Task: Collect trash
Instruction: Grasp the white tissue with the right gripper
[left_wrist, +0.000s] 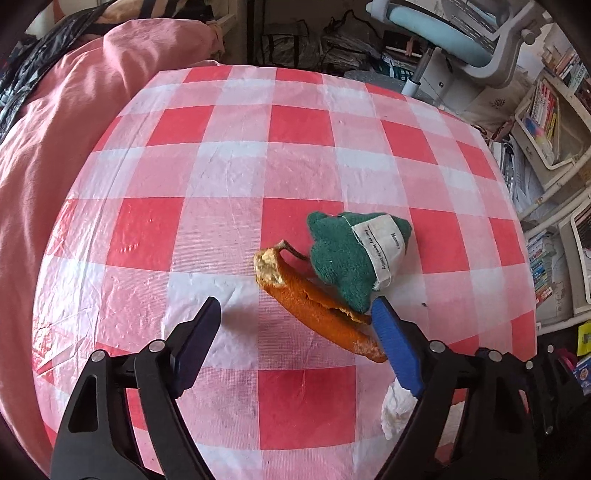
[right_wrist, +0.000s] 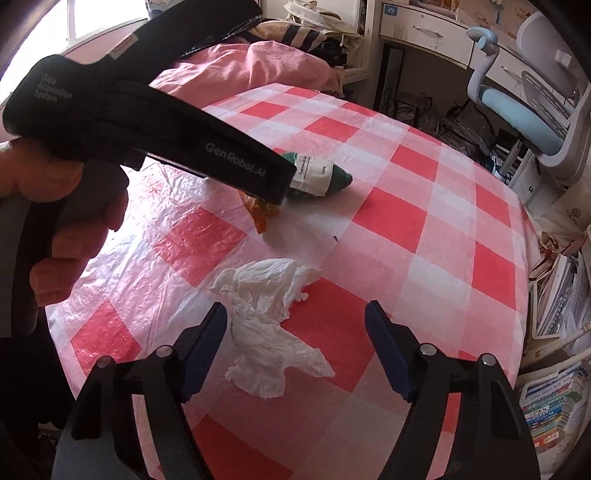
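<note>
**Both tongs spread over the trash, nothing gripped**

A miss is the main risk: the orange peel (left_wrist: 317, 314) lies against the green cloth (left_wrist: 351, 254), so the cloth could be pinched along with it, and the thin checked cover on the surface (left_wrist: 221, 177) could be snagged. The left tongs (left_wrist: 295, 314) are seen wide apart around the peel, one finger just beside it, holding nothing. The right tongs (right_wrist: 295, 321) are spread over the crumpled tissue (right_wrist: 266, 328), near the peel, also empty.

Home bedroom (bed (left_wrist: 74, 122), desk chair (right_wrist: 524, 96))
</note>
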